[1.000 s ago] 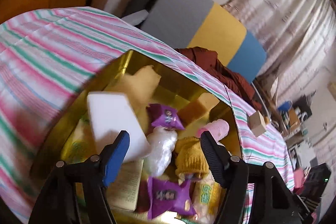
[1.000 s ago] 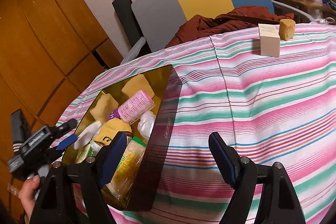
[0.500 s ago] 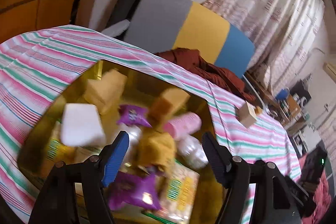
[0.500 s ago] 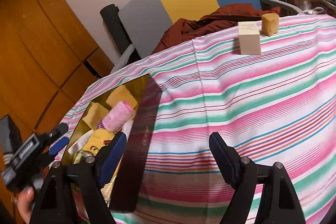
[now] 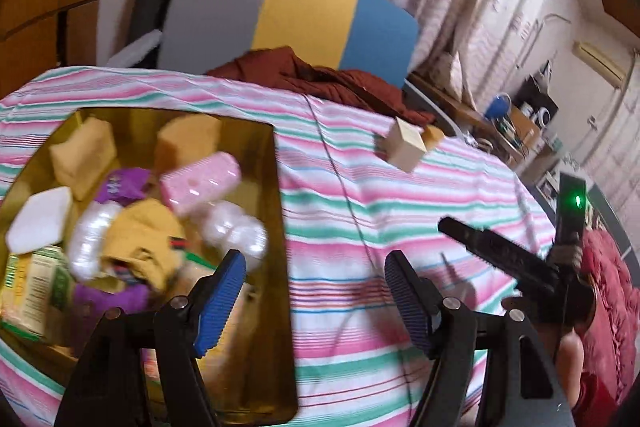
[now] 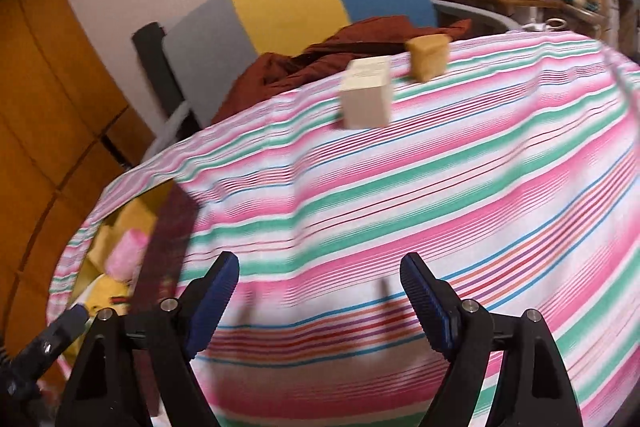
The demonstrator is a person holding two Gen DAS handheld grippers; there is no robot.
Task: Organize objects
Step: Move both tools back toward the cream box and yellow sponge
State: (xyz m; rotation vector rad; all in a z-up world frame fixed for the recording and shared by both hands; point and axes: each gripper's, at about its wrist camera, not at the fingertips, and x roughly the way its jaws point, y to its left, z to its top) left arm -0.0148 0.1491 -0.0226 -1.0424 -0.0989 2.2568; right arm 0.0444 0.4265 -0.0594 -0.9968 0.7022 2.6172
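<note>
Left wrist view shows the gold tin (image 5: 276,227) at the left of the striped surface (image 5: 400,219), already crowded with packets, sponges and a pink pack (image 5: 200,183). Two things are left out, far right: a pale box (image 5: 404,147) and, just beside it, a tan sponge block (image 6: 428,57). The left gripper (image 5: 312,291) and right gripper (image 6: 320,291) both hang with jaws apart and empty, well short of them. Most of the tidying looks done.

Black-framed left gripper (image 5: 314,291) and right gripper (image 6: 320,293), ribbed blue pads, silver screws
</note>
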